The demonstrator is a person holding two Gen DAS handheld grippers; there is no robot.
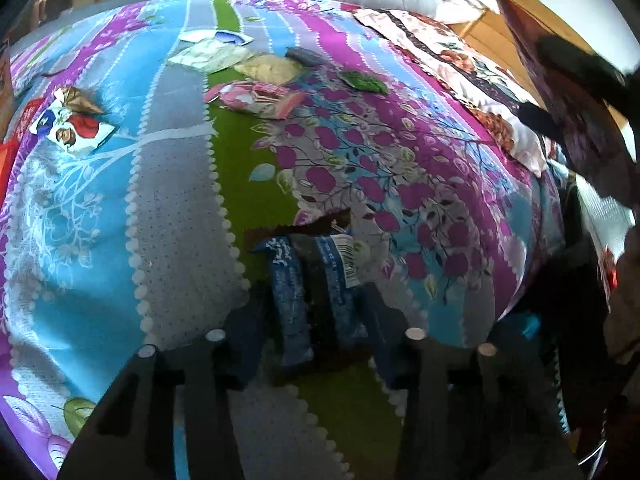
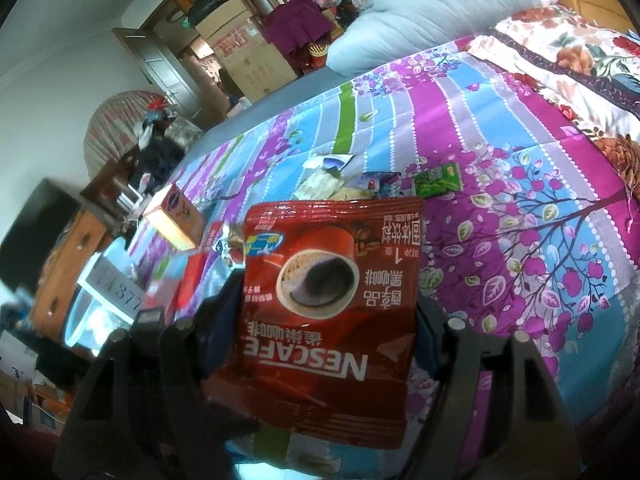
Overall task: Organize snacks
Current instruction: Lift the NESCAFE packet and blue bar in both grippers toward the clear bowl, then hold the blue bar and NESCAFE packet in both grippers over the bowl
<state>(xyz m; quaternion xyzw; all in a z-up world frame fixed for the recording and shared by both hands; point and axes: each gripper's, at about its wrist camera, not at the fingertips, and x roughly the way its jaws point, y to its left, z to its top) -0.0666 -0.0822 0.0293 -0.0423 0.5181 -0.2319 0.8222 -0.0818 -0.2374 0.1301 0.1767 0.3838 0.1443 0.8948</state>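
Left gripper [image 1: 316, 320] I've got narrowed around the blue-and-brown snack bar [image 1: 310, 280], lengthwise between its fingers, grip uncertain.

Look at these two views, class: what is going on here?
A person is sorting snacks on a bed with a gripper in each hand. The right gripper holds a red coffee sachet up above the bedspread. The left gripper is down at a blue snack bar, its fingers on either side. More packets lie further back.

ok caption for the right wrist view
Right tongs hold a red Nescafe coffee sachet above the floral bedspread scattered with snack packets.
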